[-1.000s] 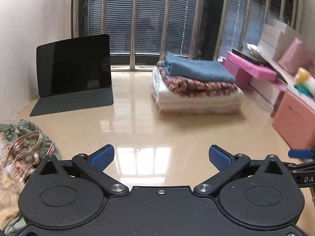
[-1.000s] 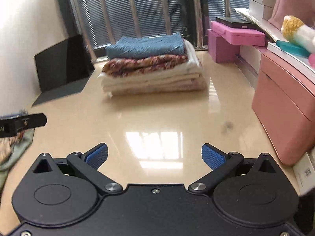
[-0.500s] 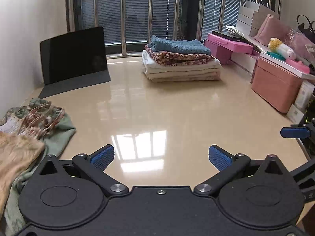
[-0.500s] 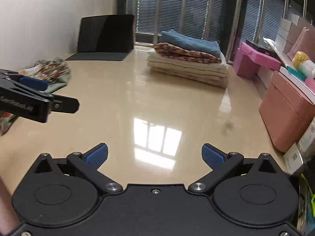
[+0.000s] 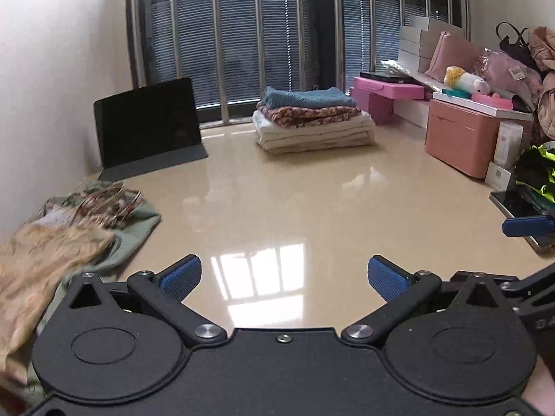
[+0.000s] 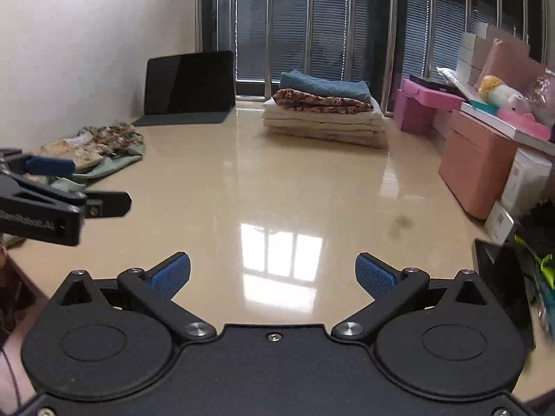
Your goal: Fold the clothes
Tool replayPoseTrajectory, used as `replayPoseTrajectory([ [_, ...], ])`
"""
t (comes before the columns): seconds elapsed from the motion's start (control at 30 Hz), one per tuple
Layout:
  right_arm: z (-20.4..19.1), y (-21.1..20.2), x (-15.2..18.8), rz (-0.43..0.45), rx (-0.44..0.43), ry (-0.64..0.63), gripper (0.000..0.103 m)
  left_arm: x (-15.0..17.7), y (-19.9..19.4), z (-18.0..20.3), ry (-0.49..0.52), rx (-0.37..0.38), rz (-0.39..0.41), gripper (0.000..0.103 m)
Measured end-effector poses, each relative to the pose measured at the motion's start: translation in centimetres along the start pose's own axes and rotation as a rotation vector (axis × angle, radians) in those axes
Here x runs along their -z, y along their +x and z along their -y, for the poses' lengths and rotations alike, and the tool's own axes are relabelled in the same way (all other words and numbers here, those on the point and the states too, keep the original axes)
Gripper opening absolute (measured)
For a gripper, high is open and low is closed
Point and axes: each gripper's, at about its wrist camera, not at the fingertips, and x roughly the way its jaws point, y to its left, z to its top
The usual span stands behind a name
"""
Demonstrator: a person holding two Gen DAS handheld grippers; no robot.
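glossy beige tabletop | barred window w/ blinds behind | white wall left

Home rm: folded laundry stack, plush toy, barred window.

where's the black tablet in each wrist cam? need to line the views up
Left wrist: tablet upper left, propped by the wall.
Right wrist: tablet upper left of centre, by the same wall.
Shared landmark: the stack of folded clothes, to its right in both.
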Motion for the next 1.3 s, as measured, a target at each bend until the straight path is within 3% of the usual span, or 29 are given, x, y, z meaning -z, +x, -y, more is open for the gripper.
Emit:
replayPoseTrajectory([
  [0.3, -1.6, -3.5, 3.2, 0.042, -0.006, 0.056, 0.103, 3.6, -3.4, 1.1, -0.007, -0.022, 0.006, 0.103],
  [0.5, -2.1, -4.7, 4.7, 0.047, 0.0, 0.113, 0.103, 5.1, -5.1, 1.3, -0.062, -0.109, 0.004, 0.103],
  [0.73, -2.2, -5.0, 5.5, 0.045, -0.02, 0.177, 0.103, 5.7, -5.5, 1.2, -0.075, -0.146, -0.017, 0.103],
  [0.97, -2.1, -4.3, 5.9, 0.003, -0.066, 0.222, 0.103, 5.9, -5.7, 0.5, -0.131, -0.129, -0.013, 0.103],
  [1.3, -2.6, -4.1, 5.7, -0.009, -0.051, 0.203, 0.103, 6.1, -5.4, 0.4, -0.133, -0.113, -0.018, 0.103],
])
